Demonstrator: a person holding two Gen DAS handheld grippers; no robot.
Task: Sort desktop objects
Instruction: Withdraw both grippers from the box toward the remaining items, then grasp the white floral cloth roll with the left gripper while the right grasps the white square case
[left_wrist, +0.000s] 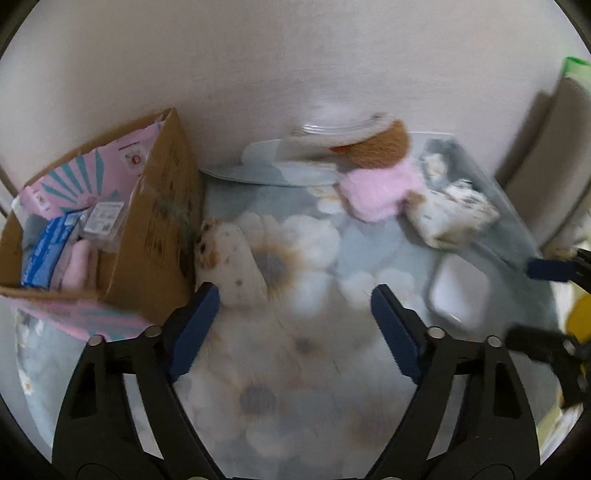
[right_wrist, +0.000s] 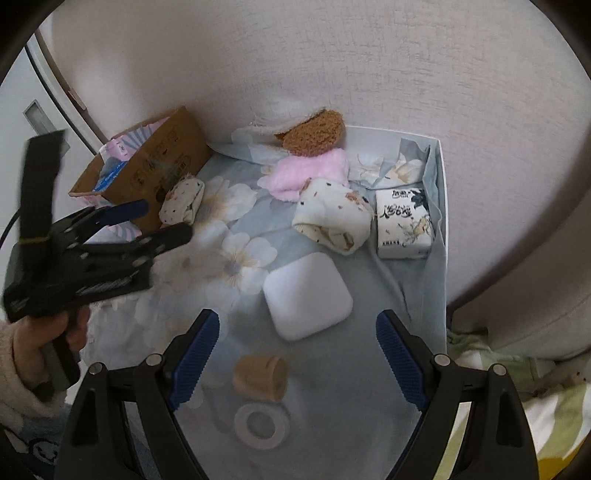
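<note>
My left gripper (left_wrist: 295, 295) hangs open over the floral cloth (left_wrist: 280, 391) with nothing between its fingers. A small rolled spotted cloth (left_wrist: 231, 258) lies just beyond its left finger, against a cardboard box (left_wrist: 155, 236). My right gripper (right_wrist: 297, 321) is open too. The near corner of a white square case (right_wrist: 306, 295) lies just ahead of its fingertips, untouched. In the right wrist view a hand holds the left gripper (right_wrist: 151, 221) near the rolled cloth (right_wrist: 183, 201). Further back lie a pink fluffy item (right_wrist: 310, 173), a brown fluffy item (right_wrist: 314, 136), a larger rolled cloth (right_wrist: 332, 221) and a tissue pack (right_wrist: 402, 221).
The cardboard box (right_wrist: 147, 162) holds pink and blue packets. A beige roll (right_wrist: 260, 376) and a white tape ring (right_wrist: 262, 424) lie under my right gripper. A white raised edge (right_wrist: 443, 206) bounds the cloth on the right, and a wall stands behind.
</note>
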